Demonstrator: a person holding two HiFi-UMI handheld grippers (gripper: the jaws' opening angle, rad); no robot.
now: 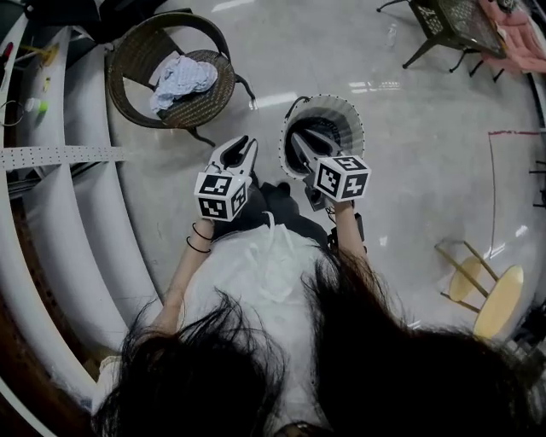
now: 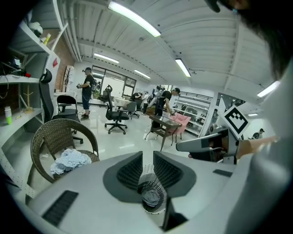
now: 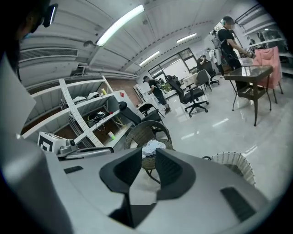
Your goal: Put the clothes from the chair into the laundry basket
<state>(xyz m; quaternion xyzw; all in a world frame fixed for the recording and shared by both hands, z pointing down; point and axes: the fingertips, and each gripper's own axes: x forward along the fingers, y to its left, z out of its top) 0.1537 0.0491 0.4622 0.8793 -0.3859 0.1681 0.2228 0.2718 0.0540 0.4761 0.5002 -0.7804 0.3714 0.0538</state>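
Note:
A pile of pale blue clothes lies on the seat of a round wicker chair at the upper left. The white perforated laundry basket stands on the floor right of it, with a grey garment inside. My left gripper hovers between chair and basket, open with a narrow gap and nothing in it. My right gripper hangs over the basket's near rim, also open and empty. In the right gripper view the clothes and the chair show beyond the jaws, the basket to the right.
White curved shelving runs down the left side. A dark table with pink cloth stands at the upper right, a yellow chair at the lower right. Office chairs and people are farther off on the glossy floor.

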